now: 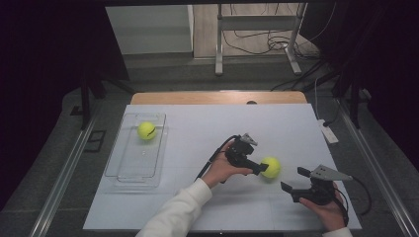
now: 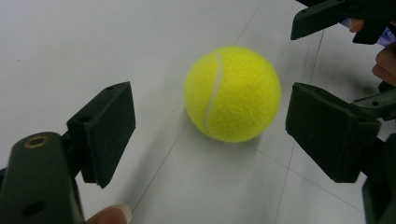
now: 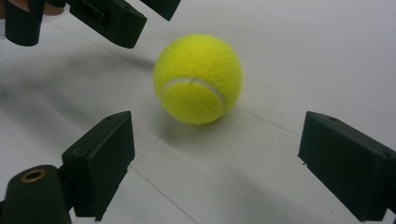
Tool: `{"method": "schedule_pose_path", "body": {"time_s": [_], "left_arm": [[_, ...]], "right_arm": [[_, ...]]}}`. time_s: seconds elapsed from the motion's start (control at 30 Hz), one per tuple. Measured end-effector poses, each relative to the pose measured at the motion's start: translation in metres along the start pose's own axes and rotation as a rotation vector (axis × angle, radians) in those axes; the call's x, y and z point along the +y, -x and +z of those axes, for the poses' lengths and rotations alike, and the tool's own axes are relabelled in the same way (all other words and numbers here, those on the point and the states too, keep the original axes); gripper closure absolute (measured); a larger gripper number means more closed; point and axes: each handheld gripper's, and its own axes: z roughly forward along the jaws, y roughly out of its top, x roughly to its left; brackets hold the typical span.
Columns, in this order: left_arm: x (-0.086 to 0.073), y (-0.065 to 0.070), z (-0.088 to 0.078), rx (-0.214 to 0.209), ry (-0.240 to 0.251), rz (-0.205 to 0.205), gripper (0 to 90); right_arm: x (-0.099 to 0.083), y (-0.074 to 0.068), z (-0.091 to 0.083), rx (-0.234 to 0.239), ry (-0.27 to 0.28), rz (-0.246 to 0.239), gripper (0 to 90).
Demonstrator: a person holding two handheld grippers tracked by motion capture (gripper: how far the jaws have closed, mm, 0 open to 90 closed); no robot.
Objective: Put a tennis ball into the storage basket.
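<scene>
Near ball: a yellow tennis ball is rested on the white counter, between both tongs.
Left tongs: held wide, ball just ahead, untouched.
Right tongs: spread wide, nothing gripped, near the ball.
Far ball: a second tennis ball is seen inside a clear tray.

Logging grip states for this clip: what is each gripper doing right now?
Left gripper: open, jaws either side of the tennis ball, not gripping.
Right gripper: open, holding nothing.
</scene>
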Motion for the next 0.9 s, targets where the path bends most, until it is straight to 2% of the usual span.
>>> {"method": "schedule_pose_path", "body": {"time_s": [0.9], "left_arm": [[0.005, 0.004, 0.024, -0.025, -0.029, 0.002, 16.6]], "right_arm": [[-0.001, 0.000, 0.001, -0.001, -0.013, -0.002, 10.7]]}}
